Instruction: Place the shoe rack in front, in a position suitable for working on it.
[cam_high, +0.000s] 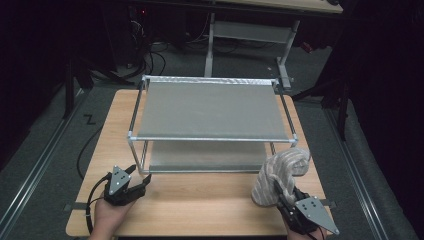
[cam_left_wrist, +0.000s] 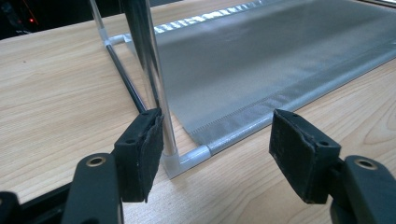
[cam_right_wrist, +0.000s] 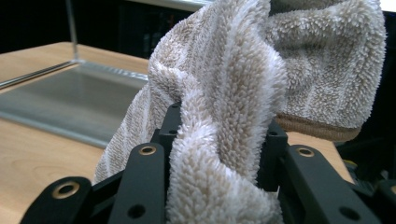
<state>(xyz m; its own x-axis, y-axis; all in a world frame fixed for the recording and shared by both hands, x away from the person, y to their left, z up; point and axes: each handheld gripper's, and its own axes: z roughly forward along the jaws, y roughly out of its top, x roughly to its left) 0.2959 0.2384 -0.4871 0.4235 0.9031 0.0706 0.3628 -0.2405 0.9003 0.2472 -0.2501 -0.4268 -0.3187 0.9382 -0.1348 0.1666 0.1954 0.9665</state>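
A two-tier metal rack (cam_high: 210, 139) with grey fabric shelves stands on the wooden table (cam_high: 200, 200). My left gripper (cam_high: 141, 176) is at the rack's front left corner. In the left gripper view this gripper (cam_left_wrist: 217, 135) is open, one pad (cam_left_wrist: 140, 154) right beside the upright post (cam_left_wrist: 154, 70) and the other well apart, with the lower shelf (cam_left_wrist: 261, 65) ahead. At the front right, my right gripper (cam_high: 282, 192) is shut on a beige striped fluffy towel (cam_high: 280, 175). The towel (cam_right_wrist: 299, 60) bunches up between the jaws of this gripper (cam_right_wrist: 219, 126) and hides its pads.
The rack takes up the table's middle and back. Bare wood runs along the front edge between my two hands. Beyond the table stand a desk frame (cam_high: 250, 30) and floor cables (cam_high: 150, 55). Metal rails (cam_high: 40, 160) run along the floor on both sides.
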